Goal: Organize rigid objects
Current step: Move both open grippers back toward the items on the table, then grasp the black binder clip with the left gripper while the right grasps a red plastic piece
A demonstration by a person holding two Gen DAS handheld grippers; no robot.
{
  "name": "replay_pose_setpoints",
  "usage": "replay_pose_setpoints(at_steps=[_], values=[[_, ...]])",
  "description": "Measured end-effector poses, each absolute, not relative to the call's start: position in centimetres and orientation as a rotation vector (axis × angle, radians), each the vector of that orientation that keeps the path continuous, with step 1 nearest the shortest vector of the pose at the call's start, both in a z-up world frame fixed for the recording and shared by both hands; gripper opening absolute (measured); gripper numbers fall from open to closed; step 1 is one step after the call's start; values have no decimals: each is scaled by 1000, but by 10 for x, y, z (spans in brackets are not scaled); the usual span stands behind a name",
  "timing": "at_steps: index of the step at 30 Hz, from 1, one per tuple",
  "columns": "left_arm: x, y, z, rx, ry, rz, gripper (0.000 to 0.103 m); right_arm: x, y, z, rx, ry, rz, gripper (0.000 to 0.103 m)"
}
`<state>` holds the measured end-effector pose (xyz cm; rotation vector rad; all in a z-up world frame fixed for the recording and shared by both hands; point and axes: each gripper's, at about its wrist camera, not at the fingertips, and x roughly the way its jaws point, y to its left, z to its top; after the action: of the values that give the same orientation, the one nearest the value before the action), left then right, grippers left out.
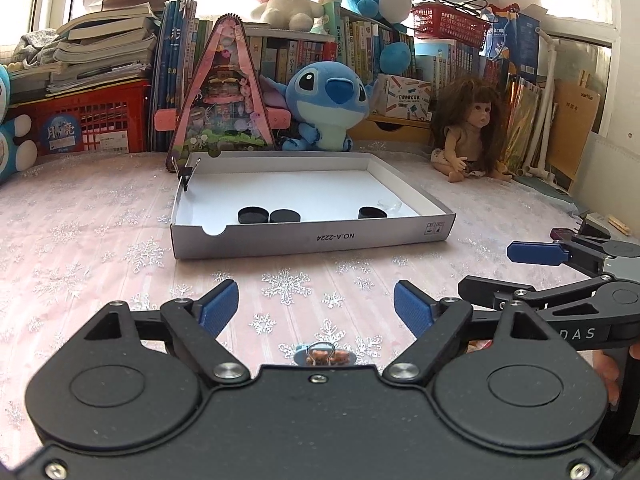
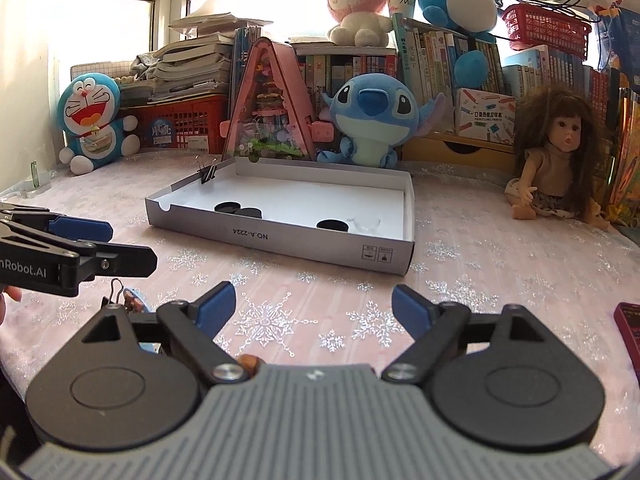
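1. far left, right wrist view: doraemon plush (image 2: pixel 94 122) sits at the back of the table (image 2: pixel 500 280), next to a red crate (image 2: pixel 180 124) w/ stacked books on top.
2. left gripper (image 1: pixel 316 310): fingers wide apart, nothing btwn them, only the snowflake cloth below. seen from the right cam it comes in at the left edge (image 2: pixel 120 246), a person's fingertip just visible under it.
3. small binder clip (image 1: pixel 322 354) w/ a printed pattern lies on the table close under the left gripper; in the right view it's (image 2: pixel 120 298) just beside the right gripper's left finger.
4. centre: shallow white cardboard box (image 1: pixel 312 238), open top, label "no.a-2224" upside down on its near wall.
5. inside the box: 2 black round caps (image 1: pixel 269 215) touching each other near the front left, 1 more black cap (image 1: pixel 372 212) to the right, a clear small dish (image 1: pixel 389 205) just beside it.
6. black binder clip (image 1: pixel 185 174) clamped on the box's left wall, handles up.
7. behind the box: pink triangular toy case (image 1: pixel 223 92), stitch plush (image 1: pixel 326 104).
8. right gripper (image 2: pixel 314 310): fingers wide apart, empty, above bare cloth.
9. right: doll (image 2: pixel 560 152) w/ brown hair sits on the table, well apart from the box.
10. far right edge: dark red object (image 2: pixel 630 332), partly cut off, can't tell what.
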<state>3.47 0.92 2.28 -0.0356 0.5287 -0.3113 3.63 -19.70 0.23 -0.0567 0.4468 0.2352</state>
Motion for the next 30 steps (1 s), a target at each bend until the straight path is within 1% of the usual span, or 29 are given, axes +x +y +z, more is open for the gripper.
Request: replay_pose_setpoints(at_steps=[25, 30], values=[[10, 8, -4, -1, 574, -291, 83, 2, -198, -22, -38, 458, 178, 91], [5, 10, -9, 2, 586, -303, 77, -2, -197, -24, -46, 455, 168, 91]])
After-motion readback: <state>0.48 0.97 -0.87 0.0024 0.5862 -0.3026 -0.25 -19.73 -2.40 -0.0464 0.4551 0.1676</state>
